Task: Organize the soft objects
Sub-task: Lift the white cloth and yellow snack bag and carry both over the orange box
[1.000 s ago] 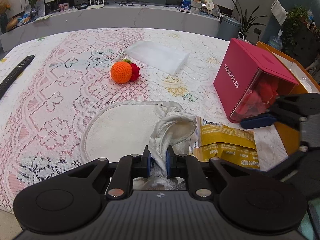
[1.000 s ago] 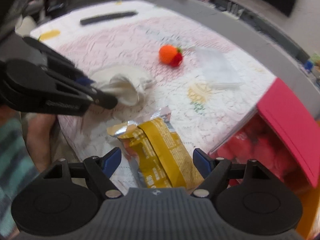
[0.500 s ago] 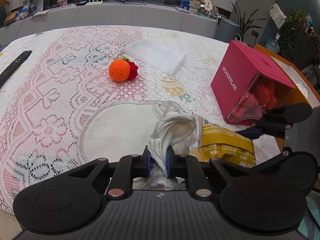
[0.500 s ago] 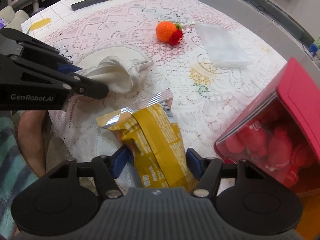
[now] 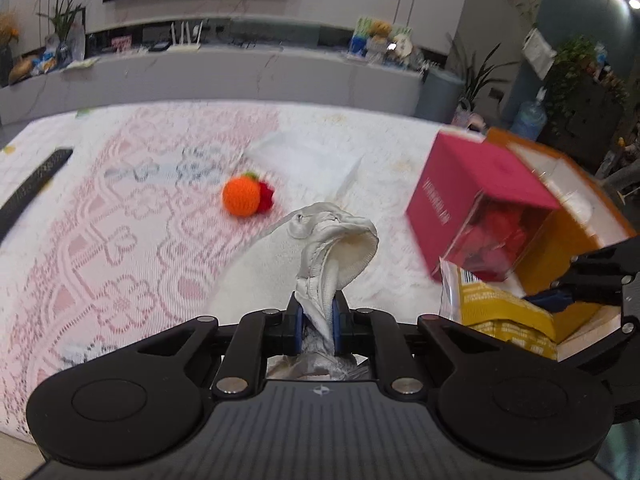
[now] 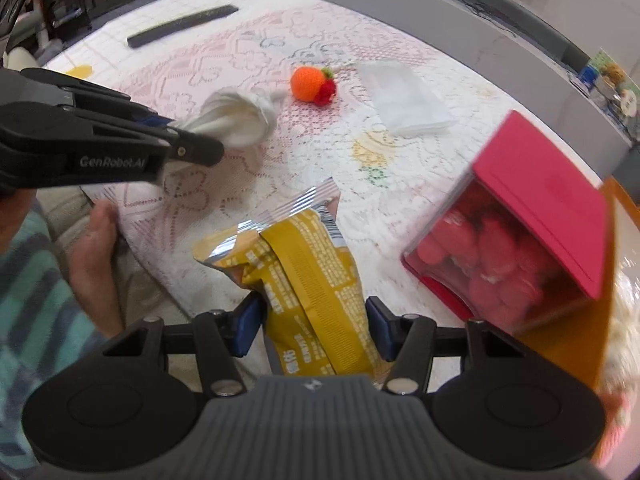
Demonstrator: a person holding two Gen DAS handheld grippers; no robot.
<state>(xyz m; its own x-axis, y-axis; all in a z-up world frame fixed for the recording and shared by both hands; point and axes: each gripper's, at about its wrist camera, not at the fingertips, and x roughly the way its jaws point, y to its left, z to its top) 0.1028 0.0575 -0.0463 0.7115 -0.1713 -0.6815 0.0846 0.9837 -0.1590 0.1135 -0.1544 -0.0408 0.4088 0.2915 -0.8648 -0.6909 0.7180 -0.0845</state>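
My left gripper (image 5: 317,320) is shut on a white cloth (image 5: 336,248), holding it lifted off the lace tablecloth; it also shows in the right wrist view (image 6: 236,118). My right gripper (image 6: 312,326) has its jaws on either side of a yellow snack bag (image 6: 308,276) and grips it near the table's front edge. The bag shows at the right in the left wrist view (image 5: 500,304). An orange and red crochet fruit (image 5: 246,197) lies mid-table, also visible in the right wrist view (image 6: 312,85).
A pink box (image 5: 476,208) of red items stands at the right, beside an orange tray (image 5: 568,216). A folded white cloth (image 6: 404,98) lies behind the crochet fruit. A black remote (image 6: 182,26) lies at the far left edge.
My left gripper has lifted the white cloth off the table. My right gripper has closed in on the yellow snack bag and raised it slightly.
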